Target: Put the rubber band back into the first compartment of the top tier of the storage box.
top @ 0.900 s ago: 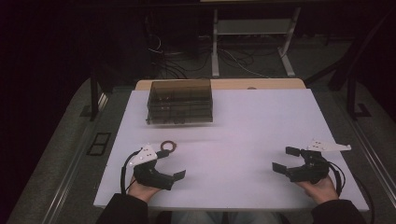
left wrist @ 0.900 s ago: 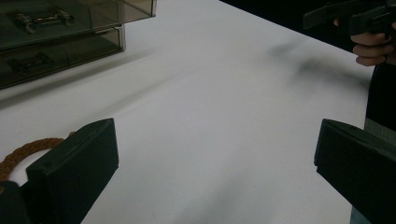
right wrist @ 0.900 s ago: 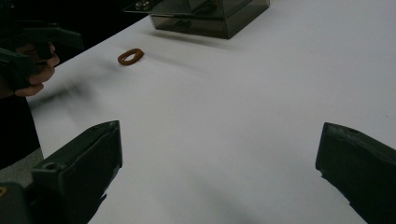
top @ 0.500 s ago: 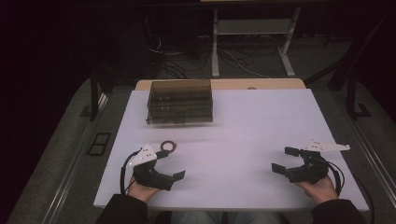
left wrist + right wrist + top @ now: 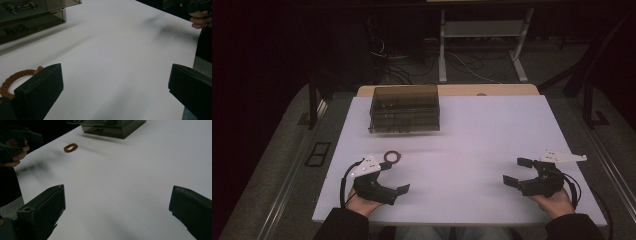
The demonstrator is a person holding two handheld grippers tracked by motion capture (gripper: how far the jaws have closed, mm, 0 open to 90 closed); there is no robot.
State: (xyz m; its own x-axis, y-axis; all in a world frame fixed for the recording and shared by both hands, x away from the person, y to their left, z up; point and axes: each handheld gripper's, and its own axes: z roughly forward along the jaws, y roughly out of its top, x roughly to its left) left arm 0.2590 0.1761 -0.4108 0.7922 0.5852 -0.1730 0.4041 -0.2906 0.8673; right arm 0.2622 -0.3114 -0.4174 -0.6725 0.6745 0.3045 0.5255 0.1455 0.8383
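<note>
A small brown ring (image 5: 392, 157) of braided or twisted cord lies flat on the white bench (image 5: 482, 145), near the front left part. Being round, it has no long axis and points no particular way; its surface looks rough and rope-like in the left gripper view, where it sits just beside the near jaw. Farther back, towards the left rear of the bench, stands a smoky, see-through plastic box (image 5: 405, 108) with stacked drawers, its broad face towards the person; small metal pulls show on the drawer fronts in the left gripper view.

The left tool (image 5: 395, 176) is held low over the bench near the front edge, just this side of the ring, with its blocky black jaws spread wide and nothing between them. The right tool (image 5: 519, 171) is well apart at the front right, jaws likewise wide apart and empty, a grey three-cornered plate on top. The bench top is smooth, matt and plain.
</note>
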